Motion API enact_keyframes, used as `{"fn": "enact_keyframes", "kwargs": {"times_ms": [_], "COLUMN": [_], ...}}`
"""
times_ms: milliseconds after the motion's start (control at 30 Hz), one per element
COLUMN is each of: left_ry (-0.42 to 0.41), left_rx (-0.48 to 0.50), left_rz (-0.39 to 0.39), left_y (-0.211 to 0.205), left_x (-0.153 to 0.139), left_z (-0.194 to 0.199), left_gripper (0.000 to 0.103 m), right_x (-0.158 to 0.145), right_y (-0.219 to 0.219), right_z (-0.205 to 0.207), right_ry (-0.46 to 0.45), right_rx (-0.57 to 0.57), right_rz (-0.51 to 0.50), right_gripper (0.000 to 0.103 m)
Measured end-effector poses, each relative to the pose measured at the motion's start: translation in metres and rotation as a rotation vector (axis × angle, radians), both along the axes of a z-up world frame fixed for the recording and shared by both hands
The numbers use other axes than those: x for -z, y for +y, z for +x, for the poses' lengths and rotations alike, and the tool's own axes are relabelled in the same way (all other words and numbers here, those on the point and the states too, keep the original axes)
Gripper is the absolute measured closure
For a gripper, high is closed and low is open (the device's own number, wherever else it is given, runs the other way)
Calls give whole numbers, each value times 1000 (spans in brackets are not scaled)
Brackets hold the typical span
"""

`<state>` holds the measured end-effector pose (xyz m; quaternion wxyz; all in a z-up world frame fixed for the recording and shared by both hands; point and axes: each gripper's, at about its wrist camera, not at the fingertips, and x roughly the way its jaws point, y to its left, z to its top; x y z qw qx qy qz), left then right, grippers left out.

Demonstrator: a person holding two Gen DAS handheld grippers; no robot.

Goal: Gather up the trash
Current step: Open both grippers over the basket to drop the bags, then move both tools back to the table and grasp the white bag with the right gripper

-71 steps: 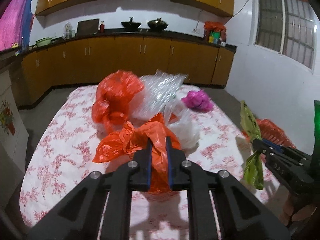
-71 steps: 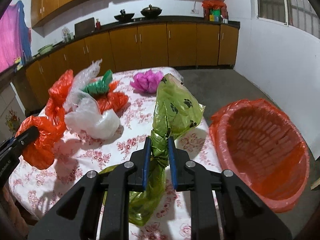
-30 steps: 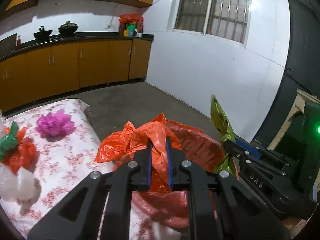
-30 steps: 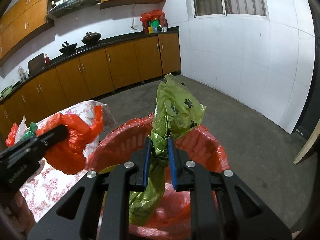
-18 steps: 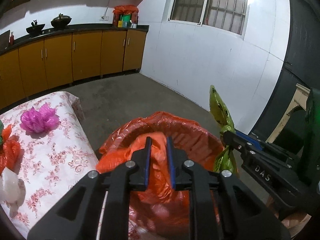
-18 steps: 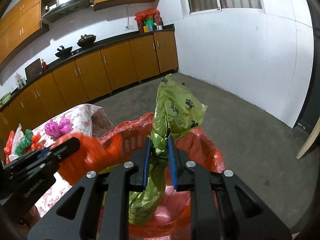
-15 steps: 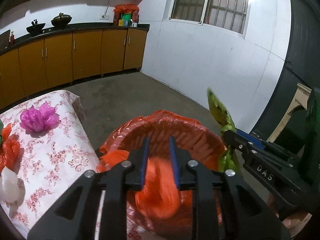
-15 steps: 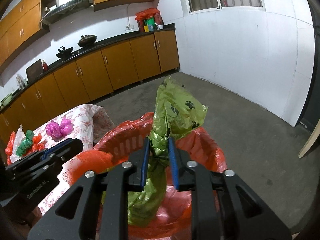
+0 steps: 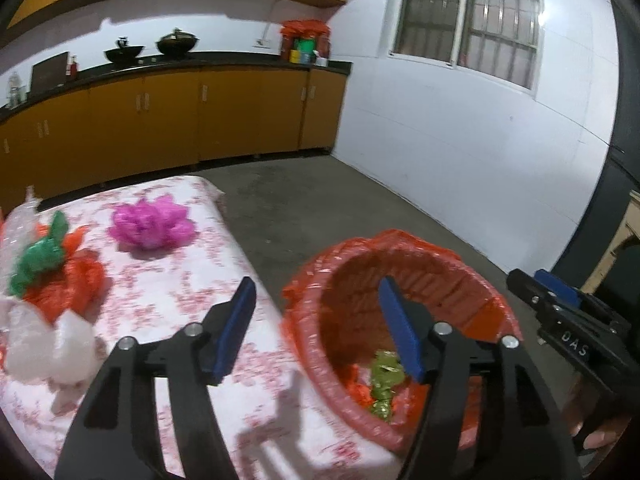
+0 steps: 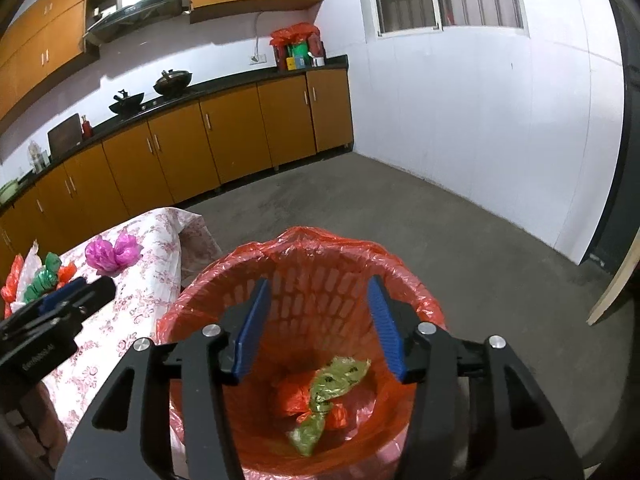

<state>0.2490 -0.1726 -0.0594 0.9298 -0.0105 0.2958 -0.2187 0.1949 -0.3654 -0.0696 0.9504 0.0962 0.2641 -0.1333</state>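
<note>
Over the red-lined bin (image 10: 400, 280), both grippers' jaws are opening with nothing between them; green bag (image 10: 328, 392) and orange bag (image 10: 294, 396) lie inside.

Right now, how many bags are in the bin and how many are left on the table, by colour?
In the red-lined basket:
green paw-print bag: 1
orange bag: 1
On the floral table:
pink bag: 1
dark green bag: 1
red-orange bag: 1
white bag: 1
clear bag: 1
Total visible: 7
</note>
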Motion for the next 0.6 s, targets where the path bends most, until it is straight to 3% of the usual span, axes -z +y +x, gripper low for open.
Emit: {"fn": "enact_keyframes", "kwargs": {"times_ms": [300, 600], "left_ry": [-107, -163], "left_rx": [-164, -403], "left_rz": [42, 90], "left_y": [67, 168], "left_x": [-19, -26], "left_z": [-28, -57], "left_gripper": [21, 16], "right_x": [-10, -17], "right_y": [48, 143], "right_z": [8, 31], "right_ry": [-9, -31], "right_rx": [-99, -297], "right_rz": [-62, -33], "right_gripper": [43, 43]}}
